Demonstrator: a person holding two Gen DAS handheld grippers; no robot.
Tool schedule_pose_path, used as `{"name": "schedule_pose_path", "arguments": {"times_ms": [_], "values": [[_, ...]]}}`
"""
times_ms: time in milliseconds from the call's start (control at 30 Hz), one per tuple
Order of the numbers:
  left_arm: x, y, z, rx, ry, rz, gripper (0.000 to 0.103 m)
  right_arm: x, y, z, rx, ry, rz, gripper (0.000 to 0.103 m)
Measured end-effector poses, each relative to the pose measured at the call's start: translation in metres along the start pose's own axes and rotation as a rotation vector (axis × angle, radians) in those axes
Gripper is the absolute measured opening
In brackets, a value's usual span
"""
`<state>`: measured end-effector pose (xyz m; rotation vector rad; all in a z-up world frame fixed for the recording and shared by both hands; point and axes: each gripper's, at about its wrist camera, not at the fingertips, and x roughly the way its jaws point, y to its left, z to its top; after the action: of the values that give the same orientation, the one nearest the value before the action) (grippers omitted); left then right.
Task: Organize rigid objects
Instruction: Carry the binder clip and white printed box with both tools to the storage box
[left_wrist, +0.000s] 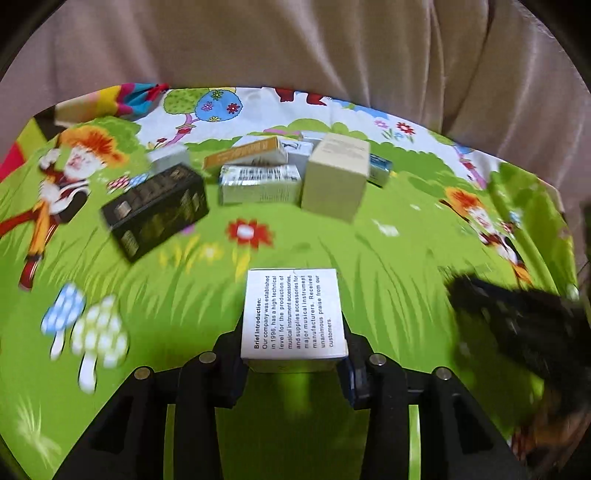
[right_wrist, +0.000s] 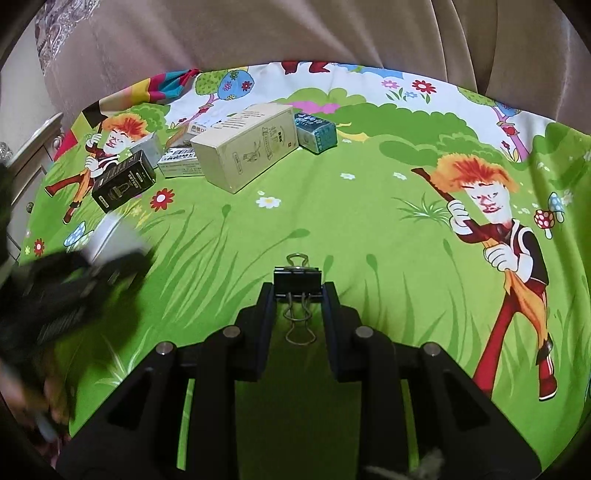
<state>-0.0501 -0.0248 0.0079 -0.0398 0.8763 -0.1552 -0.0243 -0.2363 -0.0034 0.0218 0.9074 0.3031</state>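
Note:
My left gripper (left_wrist: 293, 354) is shut on a small white box (left_wrist: 293, 314) printed with black text, held above the green cartoon cloth (left_wrist: 388, 266). My right gripper (right_wrist: 297, 291) is shut on a black binder clip (right_wrist: 297, 282), its wire handles hanging between the fingers. A cluster of boxes lies at the far side: a black box (left_wrist: 155, 210) (right_wrist: 123, 181), a silver-white box (left_wrist: 258, 188), a tall beige box (left_wrist: 336, 181) (right_wrist: 245, 151), an orange-edged box (left_wrist: 245, 153) and a blue box (right_wrist: 316, 131). The left gripper shows blurred in the right wrist view (right_wrist: 66, 291).
The cloth-covered surface ends at a beige upholstered backrest (left_wrist: 295, 44). A multicoloured fabric (right_wrist: 166, 88) lies at the far left corner. Wooden furniture (right_wrist: 29, 147) stands beyond the left edge. The right gripper appears as a dark blur in the left wrist view (left_wrist: 517, 325).

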Motion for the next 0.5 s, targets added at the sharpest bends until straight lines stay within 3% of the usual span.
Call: {"name": "schedule_pose_path", "arguments": {"times_ms": [267,333,467,500], "values": [[-0.019,0.015,0.000,-0.059,-0.058,0.021,0.041,-0.007,0.003,-0.001,-0.012,-0.030,-0.030,0.029],[-0.046,0.014,0.006,-0.067,-0.139,0.027,0.041,-0.030,0.004,-0.004,-0.004,-0.139,-0.073,0.029],[-0.134,-0.001,0.023,-0.015,-0.405,0.092,0.041,-0.102,0.025,-0.010,-0.008,-0.360,-0.085,0.029],[-0.160,-0.006,0.025,-0.002,-0.478,0.103,0.041,-0.132,0.037,-0.010,-0.040,-0.449,-0.097,0.029]]}}
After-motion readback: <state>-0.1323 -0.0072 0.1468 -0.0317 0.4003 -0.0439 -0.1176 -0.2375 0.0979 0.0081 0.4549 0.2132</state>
